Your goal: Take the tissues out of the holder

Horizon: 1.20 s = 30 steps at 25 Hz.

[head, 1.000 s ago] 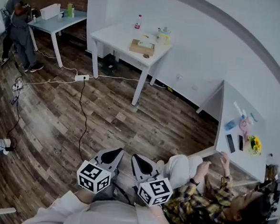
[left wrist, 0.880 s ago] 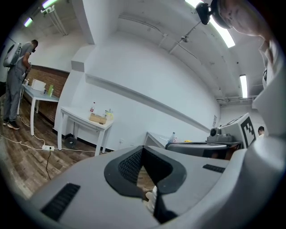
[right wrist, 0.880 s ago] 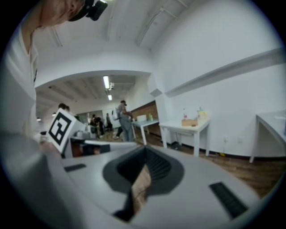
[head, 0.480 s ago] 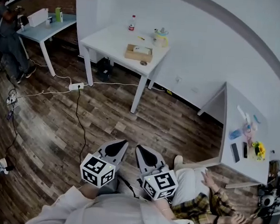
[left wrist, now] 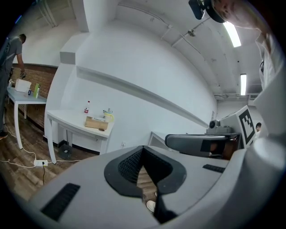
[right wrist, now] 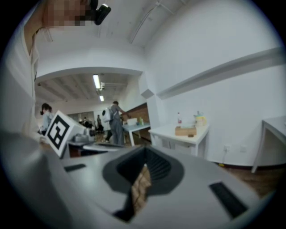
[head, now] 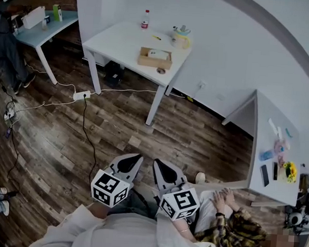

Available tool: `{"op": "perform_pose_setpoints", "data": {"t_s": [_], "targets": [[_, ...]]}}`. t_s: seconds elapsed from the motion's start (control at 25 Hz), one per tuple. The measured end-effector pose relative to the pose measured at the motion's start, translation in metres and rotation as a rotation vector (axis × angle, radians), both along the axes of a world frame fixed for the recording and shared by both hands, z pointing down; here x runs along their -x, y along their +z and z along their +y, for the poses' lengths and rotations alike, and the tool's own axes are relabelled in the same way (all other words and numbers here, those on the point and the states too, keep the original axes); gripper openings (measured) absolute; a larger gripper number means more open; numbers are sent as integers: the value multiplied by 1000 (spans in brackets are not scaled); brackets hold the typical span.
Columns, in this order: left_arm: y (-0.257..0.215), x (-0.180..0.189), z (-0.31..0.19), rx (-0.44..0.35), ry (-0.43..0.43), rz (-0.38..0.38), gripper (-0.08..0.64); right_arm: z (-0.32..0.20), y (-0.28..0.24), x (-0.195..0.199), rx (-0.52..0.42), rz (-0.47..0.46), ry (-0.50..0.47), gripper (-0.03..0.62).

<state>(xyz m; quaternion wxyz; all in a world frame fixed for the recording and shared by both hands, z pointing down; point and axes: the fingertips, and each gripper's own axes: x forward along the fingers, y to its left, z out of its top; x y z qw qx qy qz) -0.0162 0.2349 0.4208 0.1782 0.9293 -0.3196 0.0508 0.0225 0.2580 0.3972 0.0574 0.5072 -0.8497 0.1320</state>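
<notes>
Nearer than a second ago, the white tabletop (head: 112,43) carries the wooden tissue holder (head: 155,58), well apart from both claws. Left claw (head: 132,161) and right claw (head: 159,165) are clenched, empty. Likely risk: pulling tissues (head: 158,54) one-clawed drags the unbraced holder along.

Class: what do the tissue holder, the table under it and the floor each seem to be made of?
Holder: probably wood, matt; light brown, boxy walls.
Table: white painted or laminated board; smooth, even top.
Floor: dark wood or wood-look planks; grain and joints show.
</notes>
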Motion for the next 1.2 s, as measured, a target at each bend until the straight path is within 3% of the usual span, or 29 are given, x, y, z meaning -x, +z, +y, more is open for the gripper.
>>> {"op": "perform_pose_setpoints", "data": {"t_s": [0.6, 0.88, 1.2], "targets": [[-5, -38, -147, -74, 20, -45, 15, -159, 6, -34, -5, 14, -48, 9], [-27, -65, -241, -138, -32, -33, 15, -257, -6, -62, -30, 28, -110, 9], [-23, -93, -301, -105, -71, -14, 15, -328, -4, -91, -22, 57, -128, 9]]}}
